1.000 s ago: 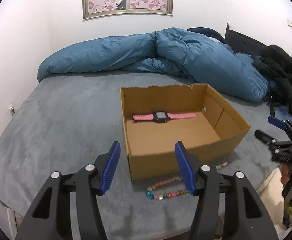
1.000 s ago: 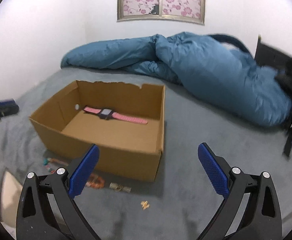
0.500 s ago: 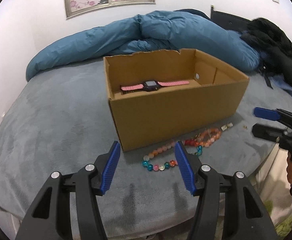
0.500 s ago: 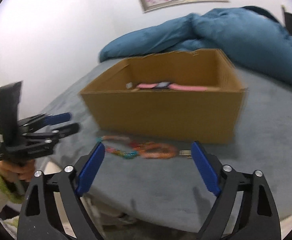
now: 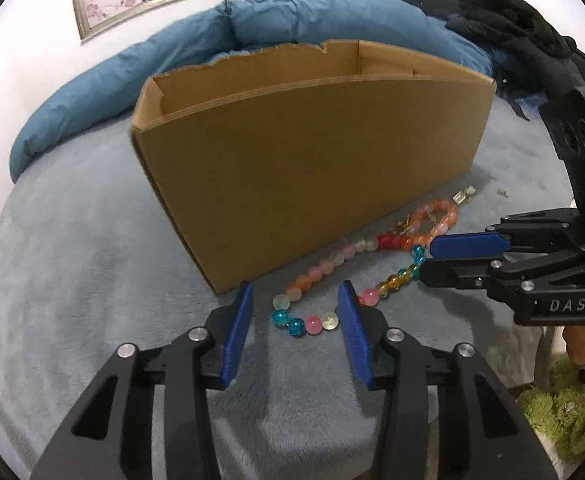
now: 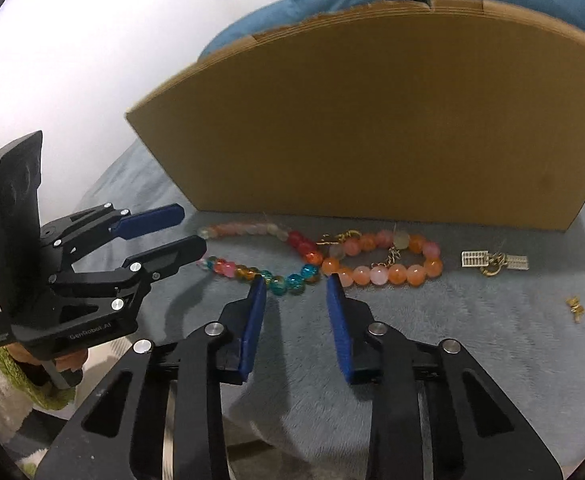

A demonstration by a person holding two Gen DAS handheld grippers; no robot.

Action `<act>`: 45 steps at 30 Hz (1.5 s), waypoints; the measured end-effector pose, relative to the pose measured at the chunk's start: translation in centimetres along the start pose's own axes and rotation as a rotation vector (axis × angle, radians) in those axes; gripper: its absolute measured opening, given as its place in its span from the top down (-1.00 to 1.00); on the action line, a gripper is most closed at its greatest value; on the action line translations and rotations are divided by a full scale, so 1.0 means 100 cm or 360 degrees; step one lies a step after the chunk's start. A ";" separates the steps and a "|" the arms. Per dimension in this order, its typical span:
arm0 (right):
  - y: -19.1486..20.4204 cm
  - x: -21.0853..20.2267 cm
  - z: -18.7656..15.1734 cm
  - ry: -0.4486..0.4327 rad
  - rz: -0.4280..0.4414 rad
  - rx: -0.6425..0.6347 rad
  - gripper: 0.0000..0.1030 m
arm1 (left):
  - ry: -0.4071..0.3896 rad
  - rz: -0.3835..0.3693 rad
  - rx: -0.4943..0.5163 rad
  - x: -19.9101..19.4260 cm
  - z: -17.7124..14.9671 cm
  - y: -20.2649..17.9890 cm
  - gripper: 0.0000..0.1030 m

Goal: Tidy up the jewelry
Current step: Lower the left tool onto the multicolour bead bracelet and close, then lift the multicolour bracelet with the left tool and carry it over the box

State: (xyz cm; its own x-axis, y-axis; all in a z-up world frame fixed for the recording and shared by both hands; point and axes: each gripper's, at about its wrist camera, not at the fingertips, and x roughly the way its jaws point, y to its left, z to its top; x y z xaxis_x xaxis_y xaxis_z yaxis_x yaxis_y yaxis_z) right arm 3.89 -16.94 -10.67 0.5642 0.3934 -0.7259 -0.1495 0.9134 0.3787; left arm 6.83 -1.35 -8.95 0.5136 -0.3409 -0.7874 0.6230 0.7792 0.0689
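On the bed, both grippers have come down low beside the bead necklace. Left gripper and right gripper hold their jaws moderately open and empty. I judge that picking the necklace for the box comes next.

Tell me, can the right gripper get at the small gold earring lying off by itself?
Probably yes. The gold earring lies alone on bare gray bedding, right of the open right gripper; nothing stands between them.
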 end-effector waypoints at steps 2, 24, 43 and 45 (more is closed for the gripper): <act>0.000 0.003 0.002 -0.0002 0.0003 0.0031 0.46 | 0.0022 -0.0016 -0.0013 0.007 0.000 0.003 0.29; 0.029 0.020 0.028 0.0014 -0.0093 0.0137 0.85 | 0.0049 -0.0019 -0.0024 0.020 0.006 0.001 0.83; 0.030 -0.057 0.009 -0.0237 -0.0032 0.0035 0.85 | -0.0159 0.0052 -0.0055 -0.070 0.029 -0.020 0.83; 0.034 -0.066 0.008 -0.0282 -0.0021 0.0020 0.85 | -0.0178 0.0066 -0.0049 -0.077 0.032 -0.022 0.83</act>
State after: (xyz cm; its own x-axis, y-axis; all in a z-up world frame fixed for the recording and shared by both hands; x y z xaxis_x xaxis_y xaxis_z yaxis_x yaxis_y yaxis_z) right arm 0.28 -16.55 -4.11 0.7003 0.3559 -0.6188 -0.1316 0.9164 0.3781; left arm 3.39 -2.13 -1.08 0.6021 -0.3634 -0.7110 0.5825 0.8089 0.0798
